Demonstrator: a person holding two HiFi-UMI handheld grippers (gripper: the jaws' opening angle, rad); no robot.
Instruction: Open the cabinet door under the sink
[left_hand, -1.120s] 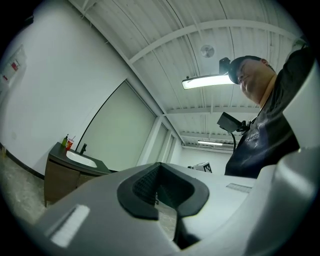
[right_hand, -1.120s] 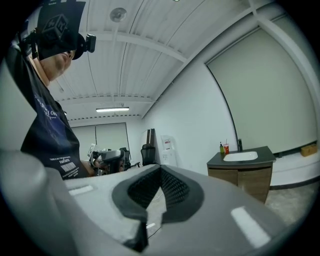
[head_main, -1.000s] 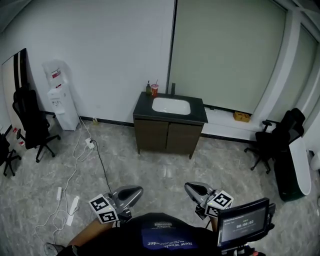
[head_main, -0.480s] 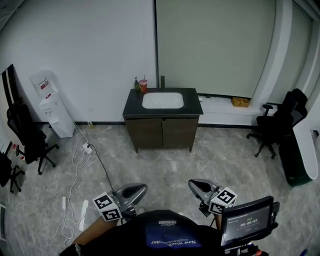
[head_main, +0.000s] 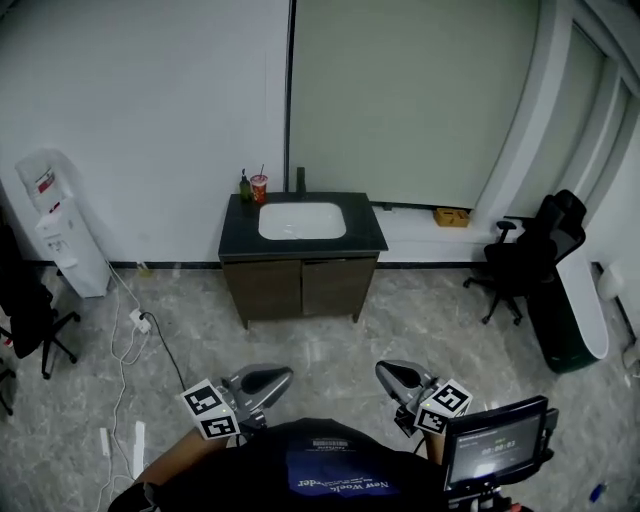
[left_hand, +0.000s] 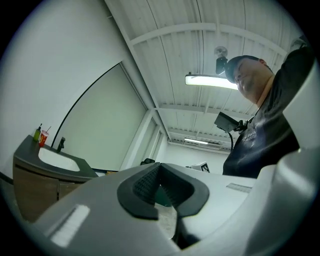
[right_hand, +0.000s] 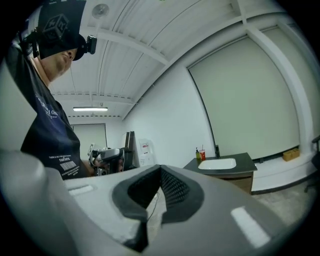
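Note:
The dark wood sink cabinet (head_main: 300, 285) stands against the far wall, both doors closed under a dark counter with a white basin (head_main: 302, 221). My left gripper (head_main: 262, 381) and right gripper (head_main: 393, 378) are held close to my body, well short of the cabinet. Each is shut with nothing between its pads. In the left gripper view the closed jaws (left_hand: 160, 169) point up past the cabinet (left_hand: 35, 182) at the far left. The right gripper view shows closed jaws (right_hand: 160, 172), with the cabinet (right_hand: 227, 170) to their right in the distance.
A bottle (head_main: 244, 186), a red cup (head_main: 259, 188) and a faucet (head_main: 300, 180) sit on the counter. A water dispenser (head_main: 55, 235), office chairs (head_main: 520, 260) and floor cables with power strips (head_main: 130, 330) flank the open marble floor. A small screen (head_main: 495, 440) hangs by my right gripper.
The cabinet has grown larger and slid left in the head view as I came closer. Both grippers stay shut in front of my body.

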